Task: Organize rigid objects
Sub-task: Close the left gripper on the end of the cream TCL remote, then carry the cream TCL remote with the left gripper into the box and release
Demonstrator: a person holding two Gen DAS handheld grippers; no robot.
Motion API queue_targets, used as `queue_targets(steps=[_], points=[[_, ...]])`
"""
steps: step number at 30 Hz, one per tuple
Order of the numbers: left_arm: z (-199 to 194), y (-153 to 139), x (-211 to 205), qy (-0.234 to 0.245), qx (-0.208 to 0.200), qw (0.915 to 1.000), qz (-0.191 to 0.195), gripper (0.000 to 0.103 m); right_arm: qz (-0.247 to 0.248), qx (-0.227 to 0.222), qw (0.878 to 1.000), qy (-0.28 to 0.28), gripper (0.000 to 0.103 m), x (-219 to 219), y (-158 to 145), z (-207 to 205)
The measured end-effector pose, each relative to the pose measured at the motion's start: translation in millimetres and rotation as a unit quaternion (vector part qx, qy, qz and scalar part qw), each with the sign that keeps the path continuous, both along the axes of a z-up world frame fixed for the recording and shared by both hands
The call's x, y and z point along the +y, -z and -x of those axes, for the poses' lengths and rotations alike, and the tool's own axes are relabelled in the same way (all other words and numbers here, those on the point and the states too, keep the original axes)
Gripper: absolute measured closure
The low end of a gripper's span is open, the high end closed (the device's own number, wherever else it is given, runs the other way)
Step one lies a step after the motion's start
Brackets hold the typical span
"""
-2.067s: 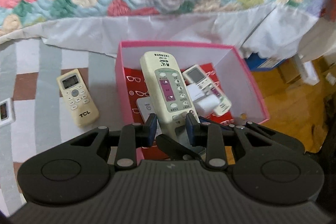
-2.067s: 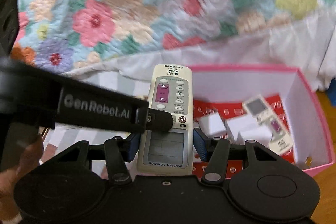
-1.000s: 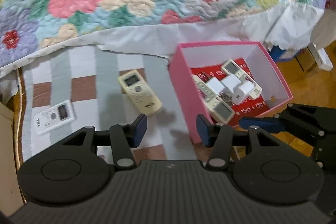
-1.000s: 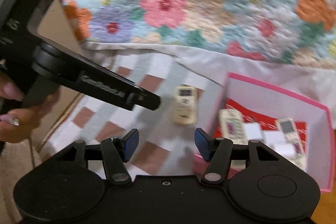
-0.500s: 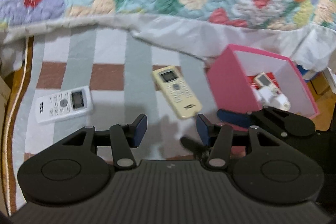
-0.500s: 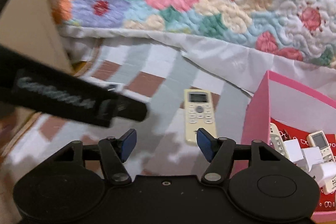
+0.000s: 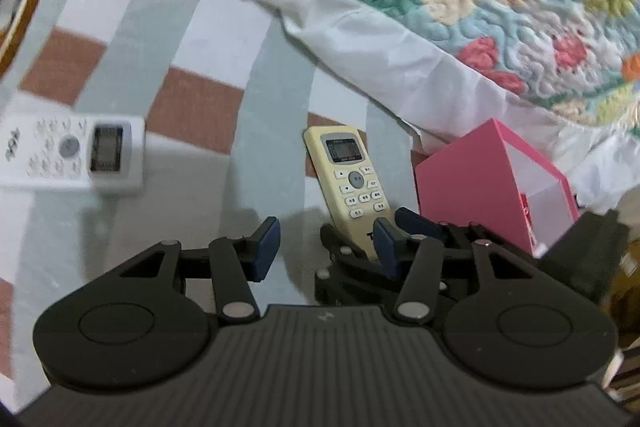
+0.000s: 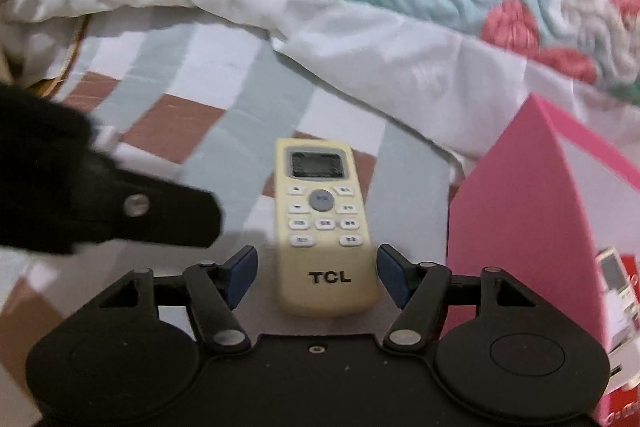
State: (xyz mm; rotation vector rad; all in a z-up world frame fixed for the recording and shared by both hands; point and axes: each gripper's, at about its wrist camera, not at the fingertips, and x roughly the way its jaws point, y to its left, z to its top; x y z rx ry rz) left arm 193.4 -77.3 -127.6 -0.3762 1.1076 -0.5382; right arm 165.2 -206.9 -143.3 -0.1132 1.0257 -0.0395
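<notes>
**Closing in on the yellow remote beside the pink box**

Looking from the left wrist first: the left gripper (image 7: 326, 247) had its jaws spread with nothing between them, only bare striped bedcover (image 7: 224, 39). The yellow remote (image 7: 350, 183) lay flat on that cover ahead and to the right of the left jaws, its screen end away from the camera and its long axis tilted a little leftward at the far end. The right gripper (image 7: 384, 227) reached in from the right, its blue pads showing at the remote's near end, though whether they touched it could not be told from this view. A white remote (image 7: 72, 155) lay well apart to the left, crosswise. The pink box (image 7: 468, 187) stood just beside the yellow remote on the right.

From the right wrist, the relation was plainer. The right gripper (image 8: 316, 273) had its jaws spread and they had just been opening; the yellow remote (image 8: 324, 227) ran straight out along the line of the fingers, its near end, marked TCL, lying between the pads with a gap on each side. Part of the left gripper (image 8: 160, 211) showed off to the left, clear of the remote. The pink box (image 8: 520, 227) rose close on the right. By this reading the right hand was the nearer and squarely lined up, so a pinch across the remote's narrow width looked like the coming move.
</notes>
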Motion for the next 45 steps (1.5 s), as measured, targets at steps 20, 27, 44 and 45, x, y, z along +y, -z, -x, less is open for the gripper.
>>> queue_targets(steps=[20, 27, 44, 45], points=[[17.9, 37.5, 2.2, -0.015, 0.082, 0.9962, 0.026, 0.071, -0.219, 0.061, 0.970, 0.088, 0.042, -14.0, -7.0, 43.5], [45.2, 26.3, -14.3, 0.005, 0.056, 0.9975, -0.043, 0.076, -0.169, 0.054, 0.984, 0.026, 0.042, 0.6, -13.6, 62.8], [99.8, -98.1, -27.5, 0.069, -0.056, 0.9958, -0.018, 0.076, -0.118, -0.062, 0.991, -0.008, 0.042, -30.9, -129.5, 119.5], [103.4, -106.9, -31.1, 0.075, -0.063, 0.9950, -0.019, 0.076, -0.119, -0.068, 0.991, -0.005, 0.042, -34.0, -134.6, 122.8]])
